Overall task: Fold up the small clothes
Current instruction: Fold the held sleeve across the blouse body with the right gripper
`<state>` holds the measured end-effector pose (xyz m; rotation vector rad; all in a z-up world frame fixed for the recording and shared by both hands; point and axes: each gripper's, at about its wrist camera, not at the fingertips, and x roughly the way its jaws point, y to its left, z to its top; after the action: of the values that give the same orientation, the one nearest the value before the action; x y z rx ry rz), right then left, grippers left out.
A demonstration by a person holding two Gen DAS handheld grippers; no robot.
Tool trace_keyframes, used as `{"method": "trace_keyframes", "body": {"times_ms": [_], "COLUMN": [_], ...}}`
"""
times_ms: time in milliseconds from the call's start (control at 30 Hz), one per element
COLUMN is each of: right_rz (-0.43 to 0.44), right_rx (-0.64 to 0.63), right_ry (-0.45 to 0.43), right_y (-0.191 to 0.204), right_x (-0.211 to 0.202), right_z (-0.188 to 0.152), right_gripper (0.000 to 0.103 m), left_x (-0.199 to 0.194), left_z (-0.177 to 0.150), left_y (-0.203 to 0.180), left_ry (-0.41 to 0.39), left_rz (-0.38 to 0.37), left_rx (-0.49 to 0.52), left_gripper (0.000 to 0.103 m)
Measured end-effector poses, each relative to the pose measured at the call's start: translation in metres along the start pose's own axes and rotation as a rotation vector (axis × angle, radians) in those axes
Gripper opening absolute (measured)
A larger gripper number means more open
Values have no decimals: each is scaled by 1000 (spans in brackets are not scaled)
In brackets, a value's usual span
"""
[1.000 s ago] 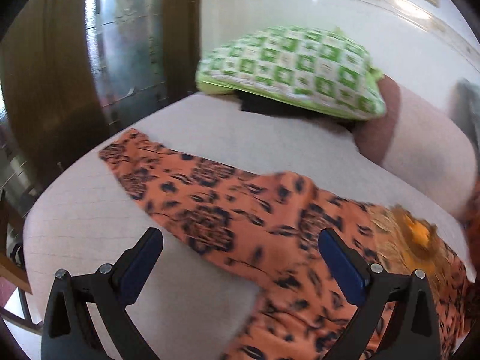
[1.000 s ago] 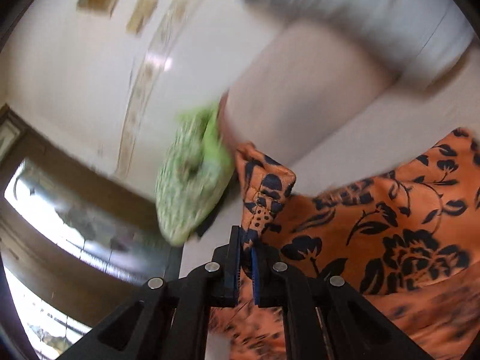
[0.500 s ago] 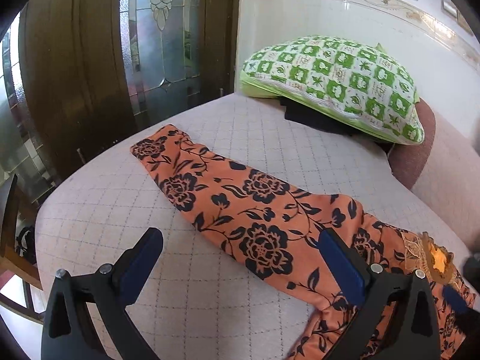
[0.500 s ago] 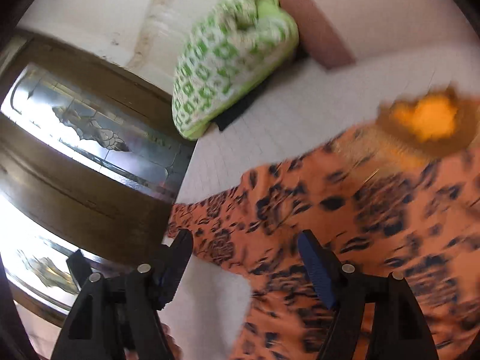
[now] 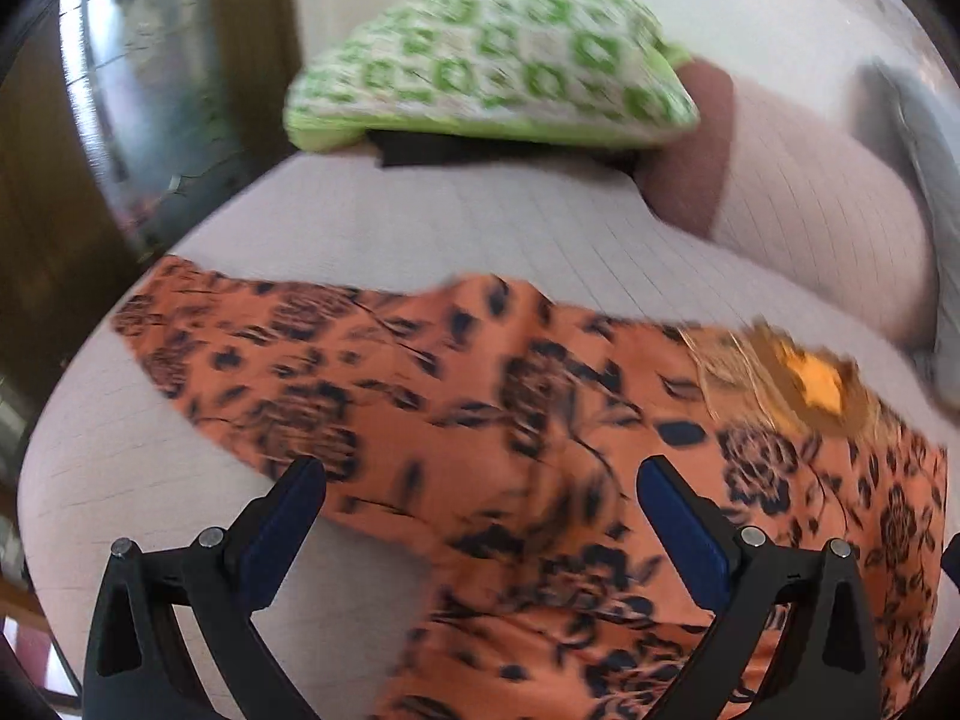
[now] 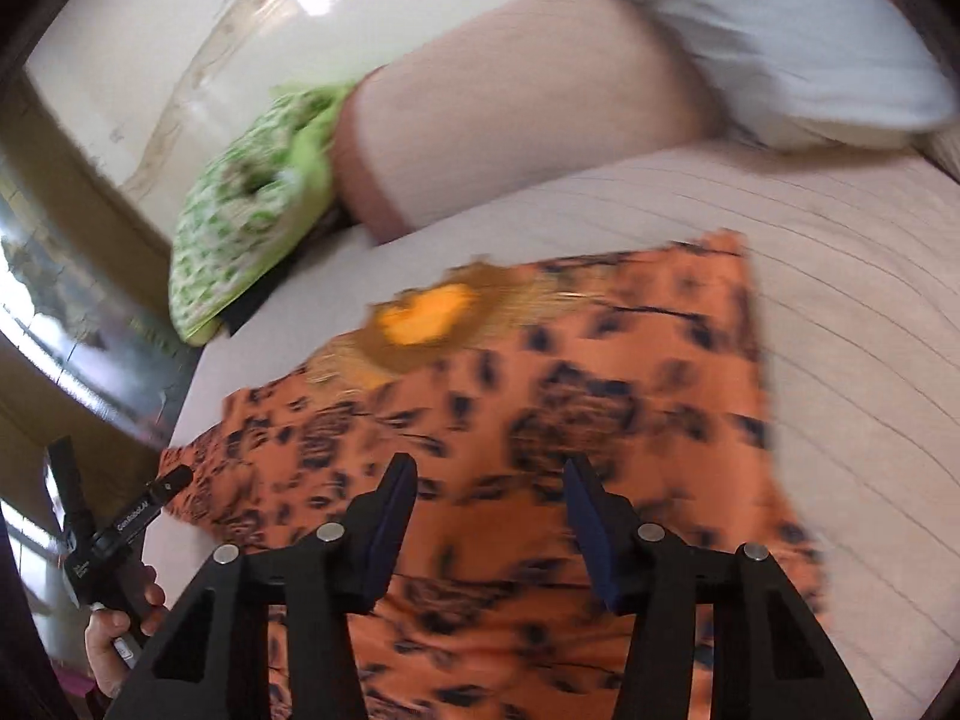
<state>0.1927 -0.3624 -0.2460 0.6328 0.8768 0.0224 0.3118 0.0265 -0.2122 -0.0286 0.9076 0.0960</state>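
Observation:
An orange garment with a dark floral print (image 5: 492,420) lies spread on the pale quilted bed (image 5: 420,228), one sleeve reaching left. A gold embroidered neck patch (image 5: 804,384) sits at its right. My left gripper (image 5: 480,498) is open above the garment's lower edge, holding nothing. In the right wrist view the same garment (image 6: 540,408) lies flat with the yellow patch (image 6: 426,312) at its far side. My right gripper (image 6: 489,504) is open just above the cloth. The left gripper's handle (image 6: 114,534), held in a hand, shows at the left.
A green-and-white patterned pillow (image 5: 492,60) lies at the bed's head over something dark. A pinkish bolster (image 5: 804,192) and a grey-white pillow (image 6: 798,42) lie along the wall. A wood-and-glass door (image 5: 150,90) stands at the left past the bed's edge.
My right gripper let go of the garment fold it held and now is open over the flat cloth. The sleeve lies folded across the body. Both views have shifted.

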Motion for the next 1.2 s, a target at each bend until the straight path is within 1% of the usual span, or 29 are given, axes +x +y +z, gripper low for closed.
{"method": "trace_keyframes", "body": {"times_ms": [67,133,200,233,267,300,333,400,433,500,600,667,733,767,833,900,967,1033,1100,1200], "right_rz": [-11,-23,-21,-16,-10,-20,-34,-42,-43,-23,0,7,-10,-30,-46,-41,-20,-20,-36,-74], "right_rx": [25,45,77,93,104,105,92,65,56,42,16,-10,-21,-18,-54,-54,-30,-47,-79,-114], "right_ry": [-7,-12,-12,0,36,77,81,75,66,13,-26,-13,35,74,52,46,40,34,24,15], "right_y": [-24,-41,-58,-63,-68,-73,-75,-71,-68,-62,-53,-47,-45,-47,-42,-41,-46,-46,-44,-37], "right_x": [-6,-8,-6,-2,8,19,22,19,16,7,0,5,18,28,30,26,25,26,25,25], "right_z": [-2,-3,-2,-3,-4,-6,-7,-4,-2,1,1,-3,-8,-12,-16,-15,-17,-18,-20,-24], "right_gripper": [53,53,53,52,53,50,46,46,46,46,46,46,46,46,46,46,47,47,47,47], "left_x": [11,24,36,43,49,52,51,48,45,45,31,22,14,11,9,7,7,12,17,26], "left_z": [-4,-9,-14,-17,-20,-21,-20,-20,-20,-18,-18,-15,-12,-9,-3,5,13,21,25,23], "left_y": [-15,-27,-32,-34,-34,-33,-32,-31,-33,-35,-43,-49,-48,-44,-28,-4,26,63,106,165], "left_ry": [26,67,108,133,156,159,154,151,144,145,120,85,71,72,74,60,53,61,65,71], "left_rz": [24,70,111,132,146,143,142,146,151,149,108,90,60,42,15,21,43,55,79,101], "left_rx": [43,92,121,133,139,133,127,133,138,141,148,162,153,135,79,12,-71,-168,-286,-446], "left_gripper": [103,103,103,103,103,103,103,103,103,103,103,103,103,103,103,103,103,103,103,103]}}
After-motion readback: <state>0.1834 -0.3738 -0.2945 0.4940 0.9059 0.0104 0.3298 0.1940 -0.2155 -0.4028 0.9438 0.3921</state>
